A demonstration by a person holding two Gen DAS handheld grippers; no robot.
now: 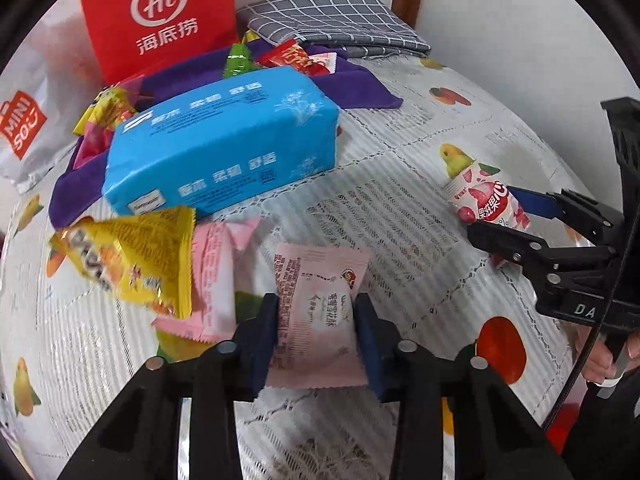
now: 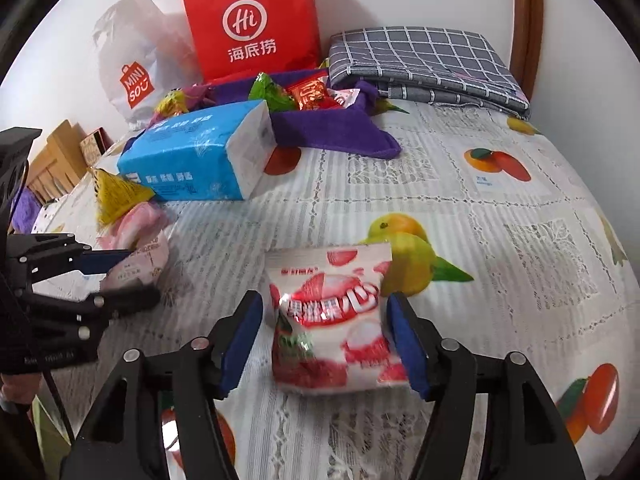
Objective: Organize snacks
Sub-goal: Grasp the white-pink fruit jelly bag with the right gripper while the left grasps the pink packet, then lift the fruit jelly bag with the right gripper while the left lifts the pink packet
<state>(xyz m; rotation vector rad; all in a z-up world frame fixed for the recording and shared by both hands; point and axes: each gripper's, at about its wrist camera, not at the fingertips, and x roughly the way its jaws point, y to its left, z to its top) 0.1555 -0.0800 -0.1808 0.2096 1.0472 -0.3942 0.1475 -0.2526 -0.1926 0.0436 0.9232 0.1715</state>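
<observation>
My left gripper (image 1: 316, 330) is shut on a pale pink snack packet (image 1: 320, 280) that lies on the fruit-print tablecloth (image 1: 400, 208); both blue pads press its sides. In the right wrist view this gripper (image 2: 128, 276) shows at the left edge with the pink packet (image 2: 140, 260). My right gripper (image 2: 324, 340) stands open around a red-and-white lychee candy packet (image 2: 332, 320), with a gap at the left pad. That packet (image 1: 484, 196) also appears at the right of the left wrist view. A yellow packet (image 1: 132, 256) and a second pink packet (image 1: 212, 280) lie to the left.
A blue tissue pack (image 1: 224, 140) lies behind the packets. Beyond it a purple cloth tray (image 1: 360, 88) holds several wrapped snacks. A red paper bag (image 1: 160, 12), a white Miniso bag (image 1: 28, 136) and a folded grey checked cloth (image 1: 336, 20) stand against the wall.
</observation>
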